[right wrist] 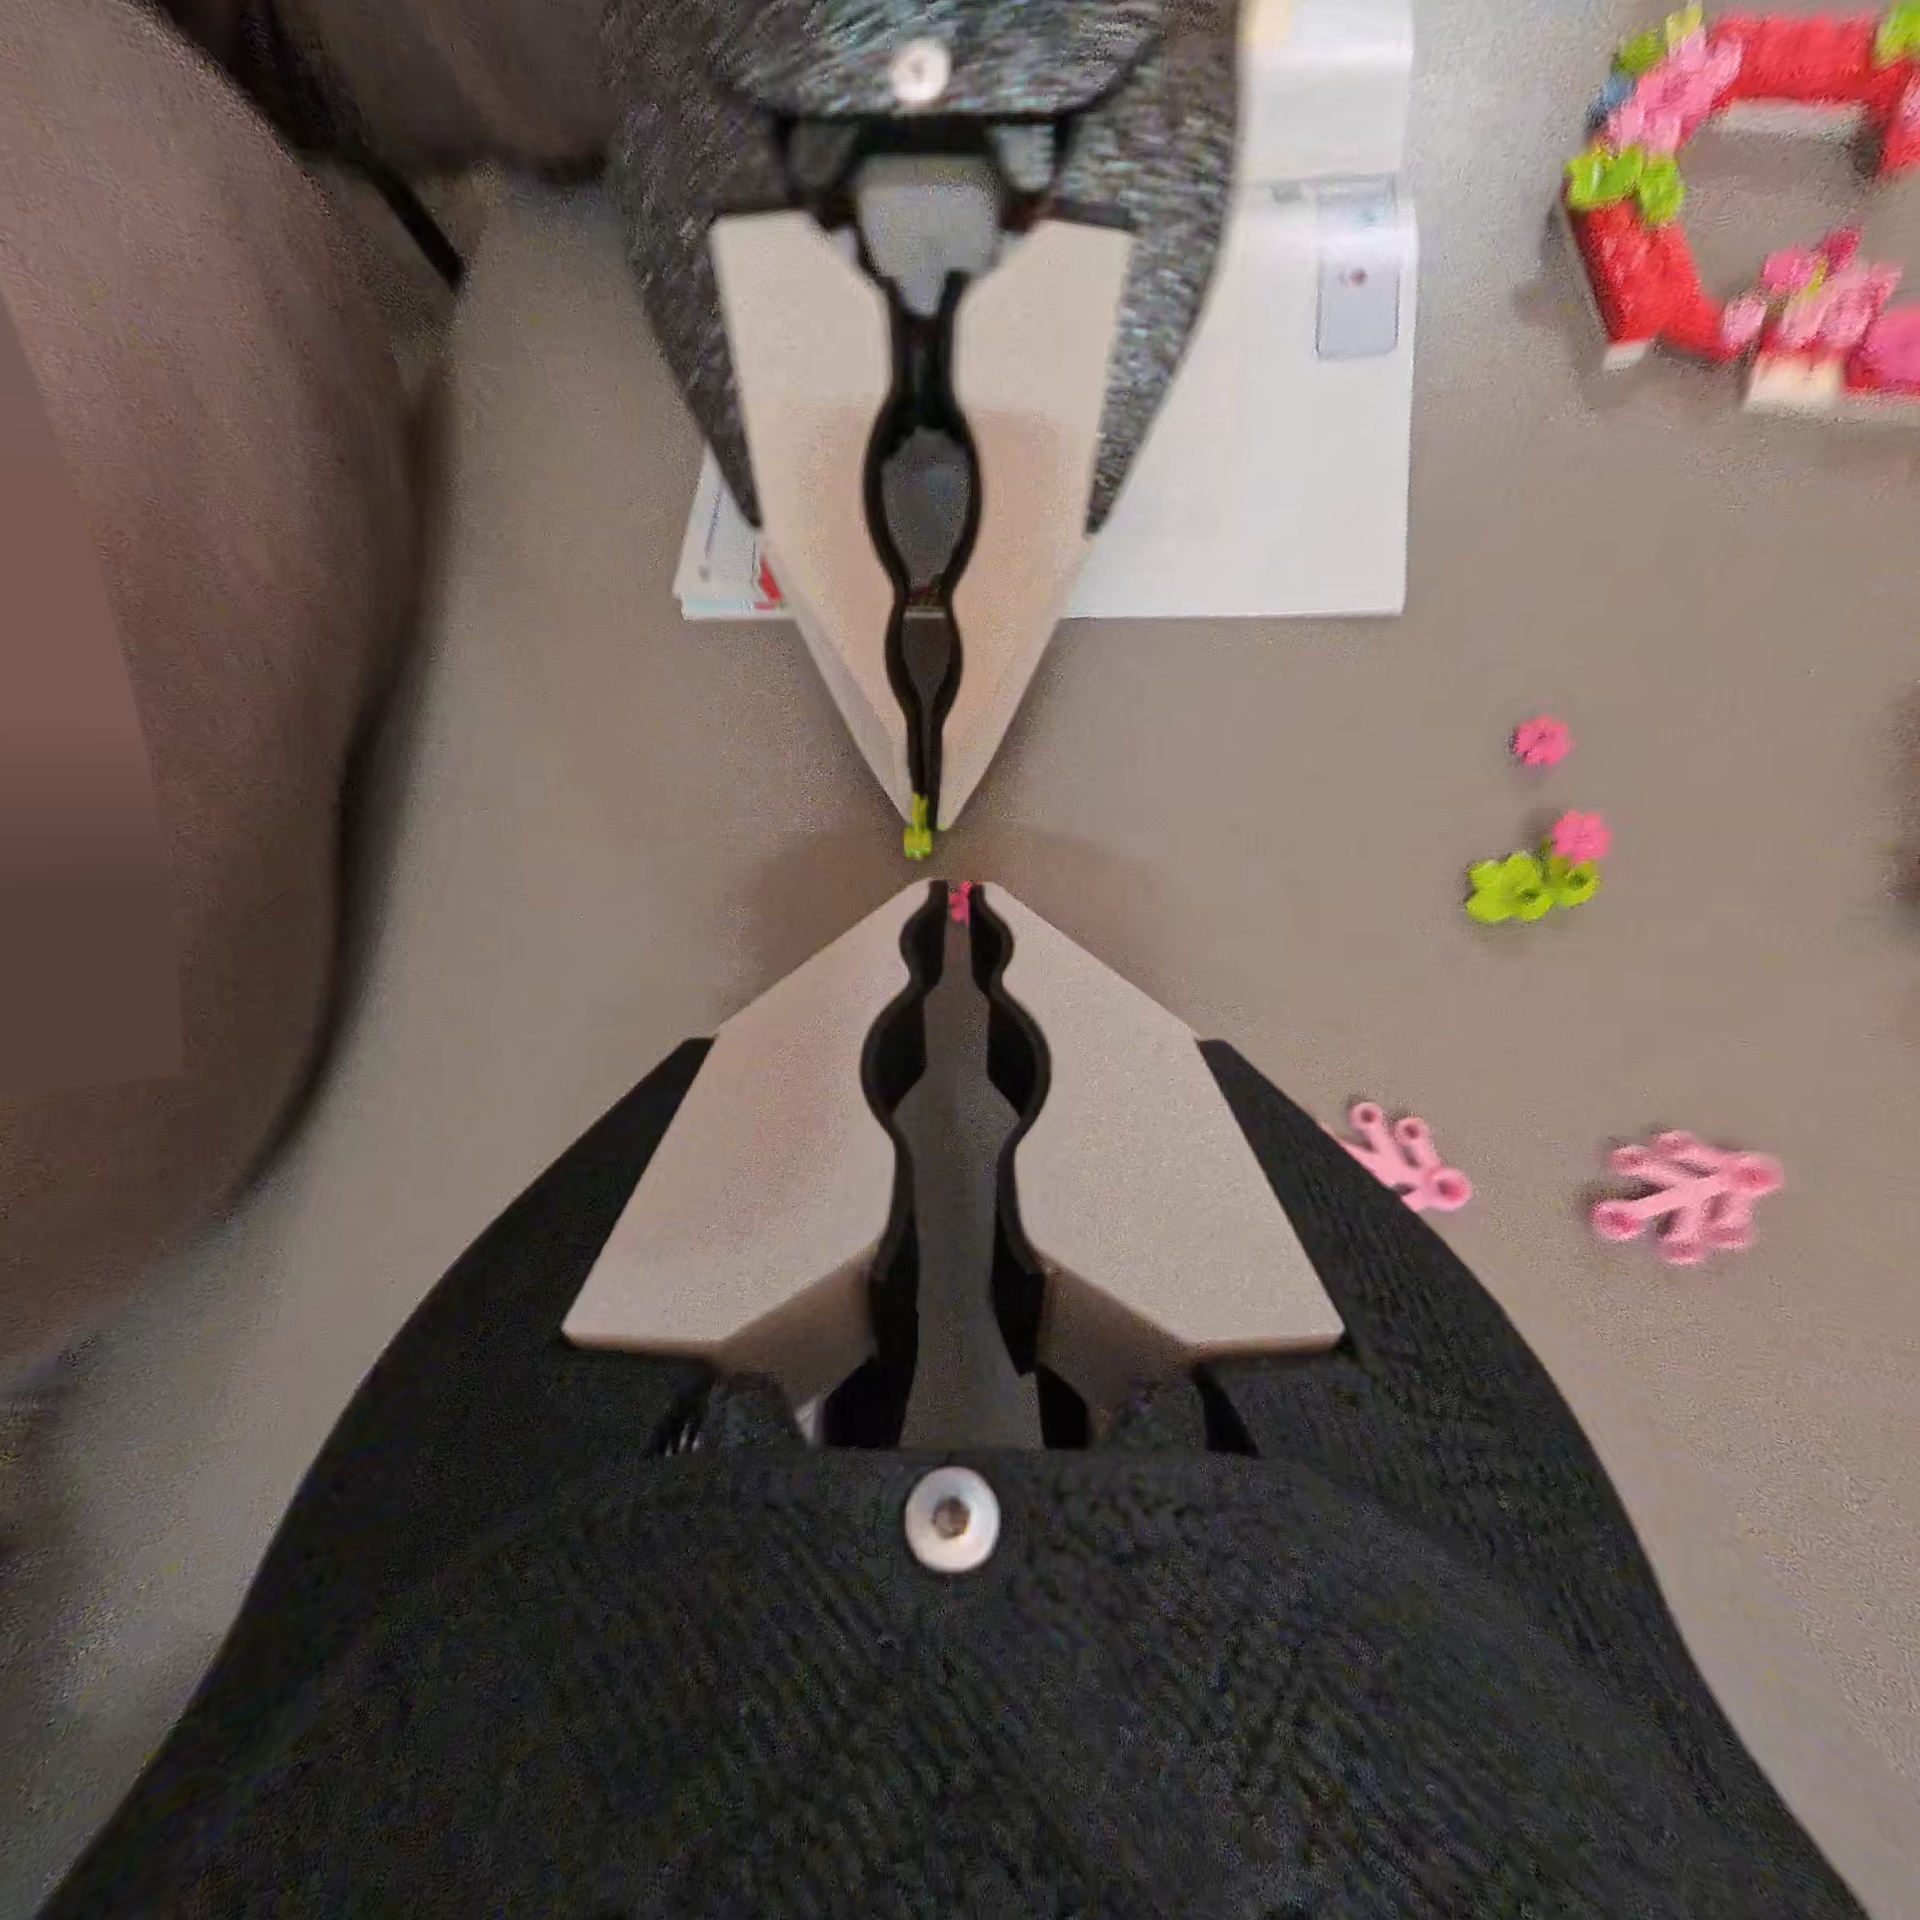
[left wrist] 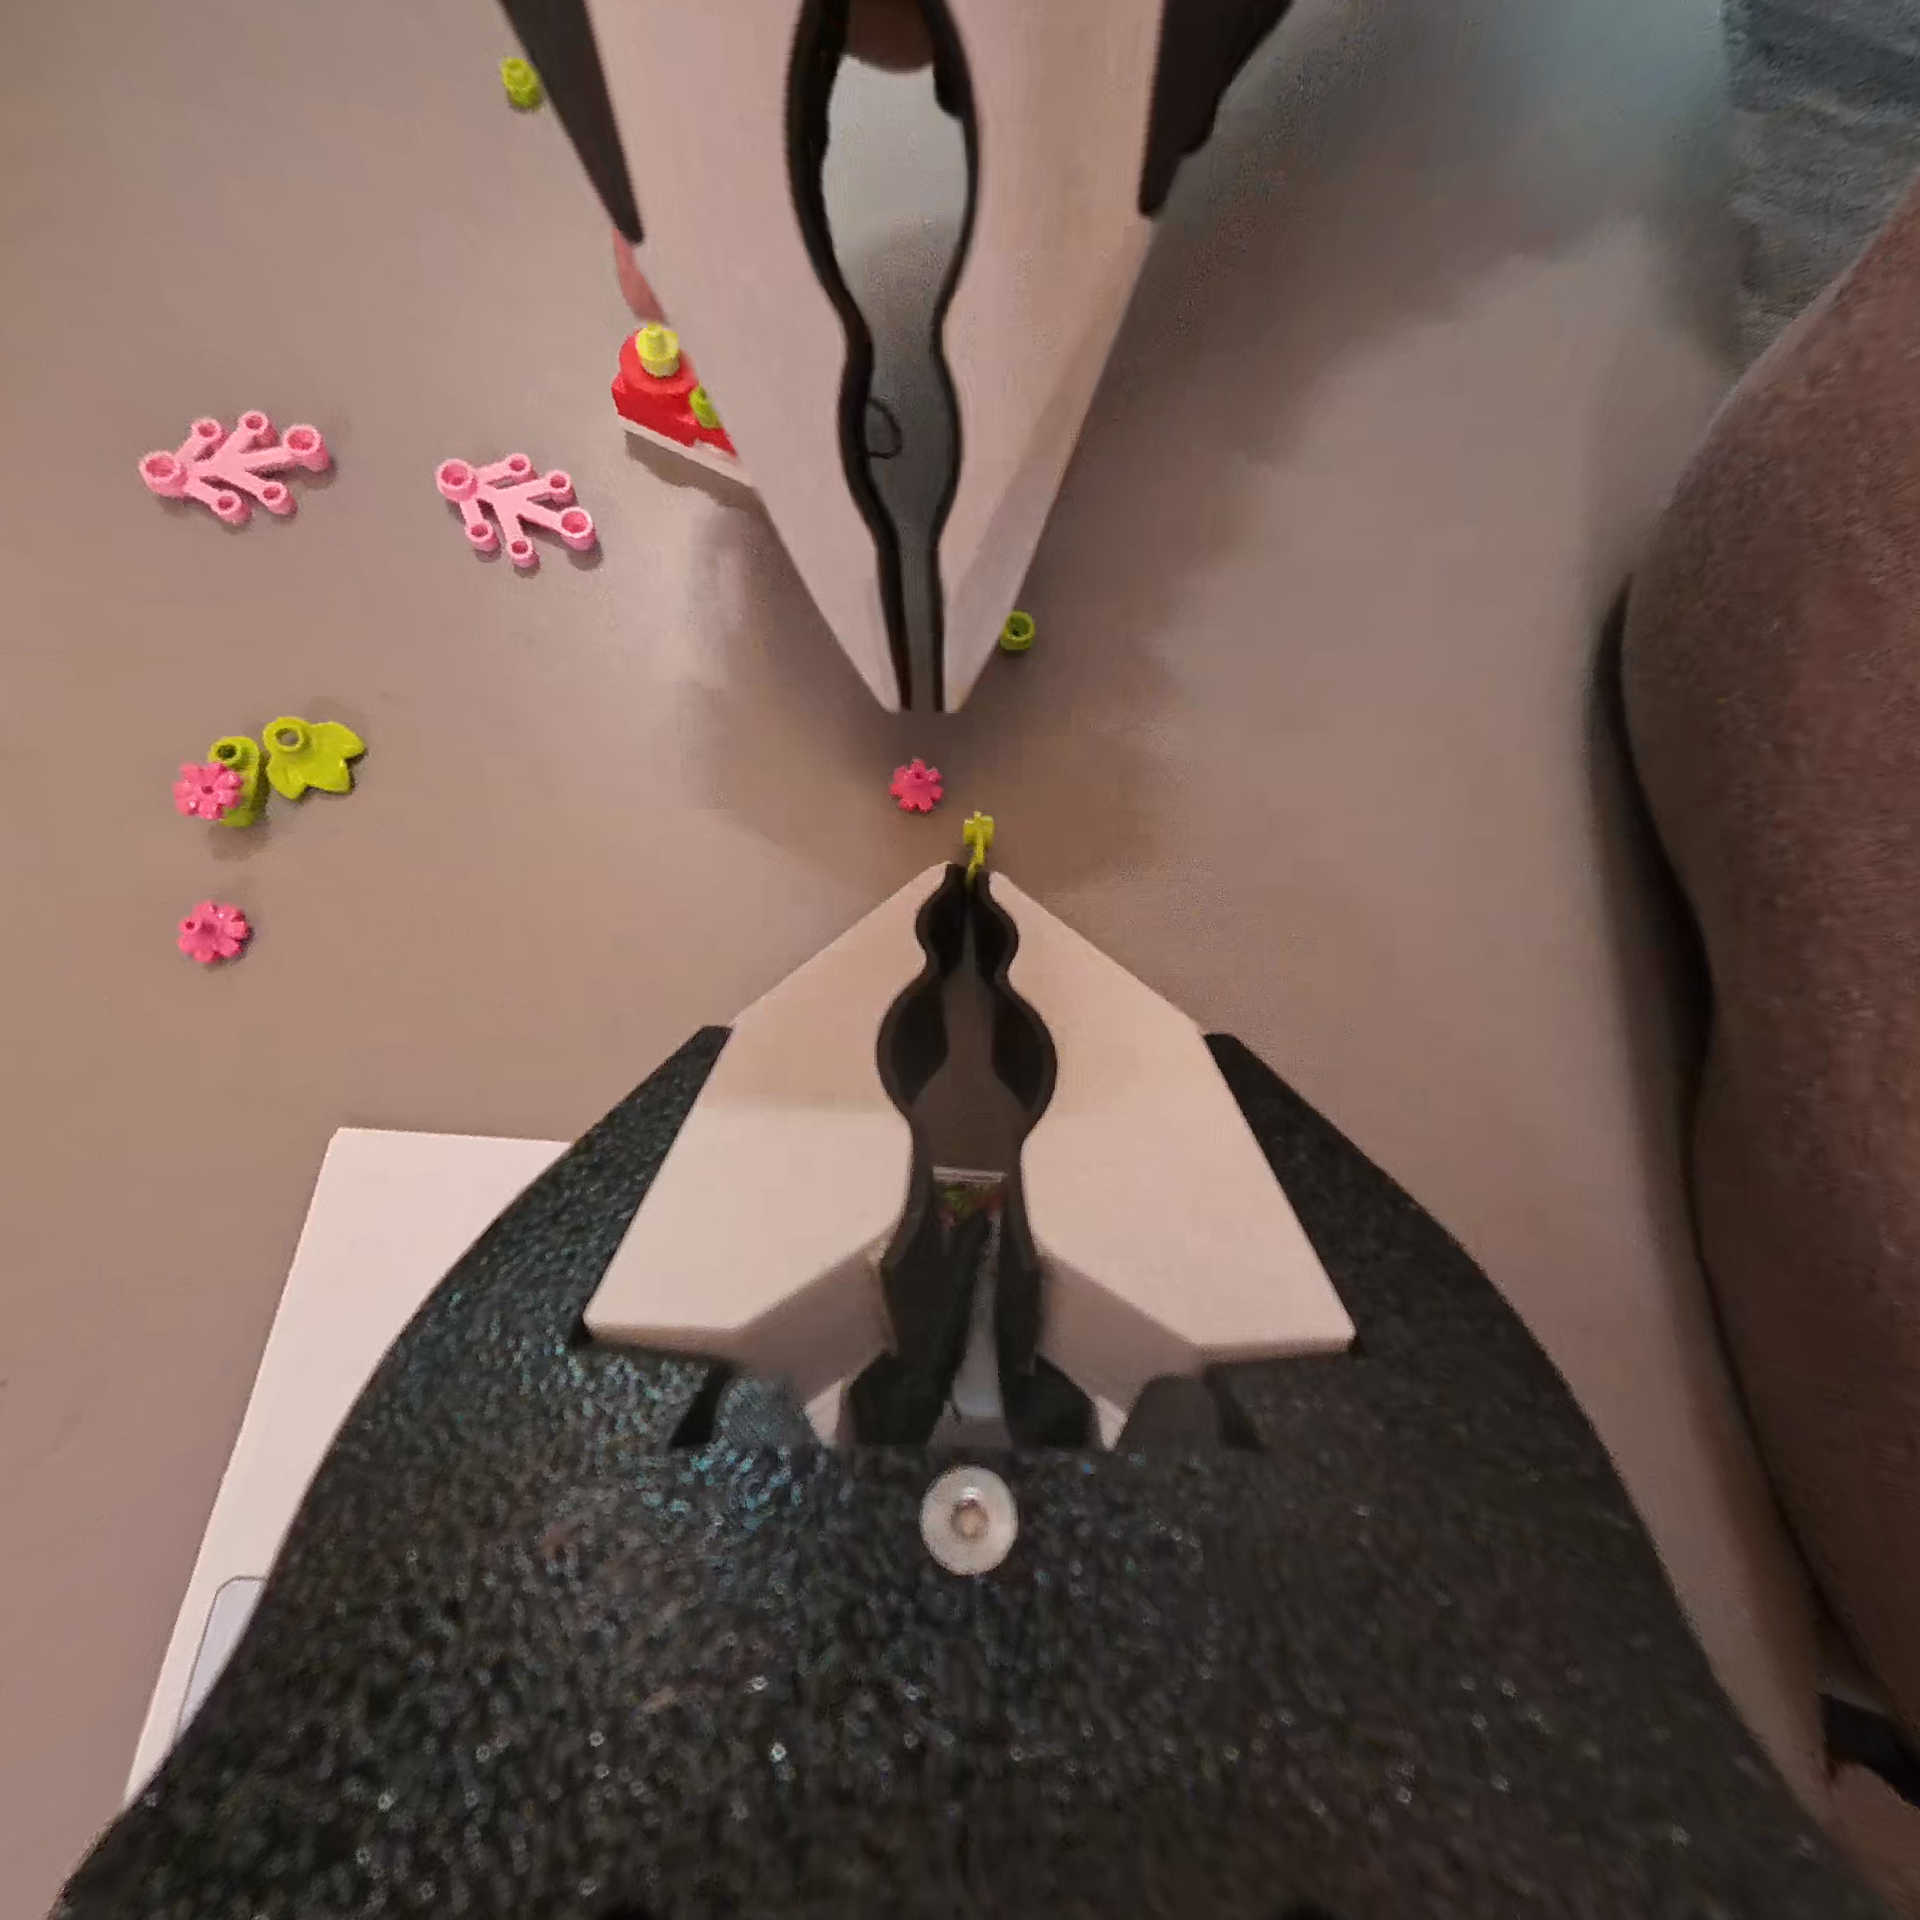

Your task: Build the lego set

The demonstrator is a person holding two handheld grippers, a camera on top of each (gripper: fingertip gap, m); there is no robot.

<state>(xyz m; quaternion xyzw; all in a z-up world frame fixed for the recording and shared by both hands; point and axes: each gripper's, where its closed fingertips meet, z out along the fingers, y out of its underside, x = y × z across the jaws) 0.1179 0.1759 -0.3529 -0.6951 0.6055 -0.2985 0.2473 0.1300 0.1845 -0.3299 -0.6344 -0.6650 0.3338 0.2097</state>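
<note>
Left gripper (left wrist: 968, 871) pinches a thin lime-green stem piece (left wrist: 977, 837), its tip poking out past the fingertips. Right gripper (right wrist: 956, 896) faces it tip to tip, jaws pressed nearly together; a magenta flower stud (left wrist: 916, 784) lies on the table (left wrist: 1299, 623) between the two, seen through its slit. Pink branch pieces (left wrist: 516, 506) lie well off. Red frame build (right wrist: 1745, 208) sits beyond a white booklet (right wrist: 1247, 468).

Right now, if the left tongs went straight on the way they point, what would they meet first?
Most likely the right tongs, whose tips face the left tongs almost head-on. The lime stem piece held in front would touch first, near the pink flower; depth is unclear.
</note>
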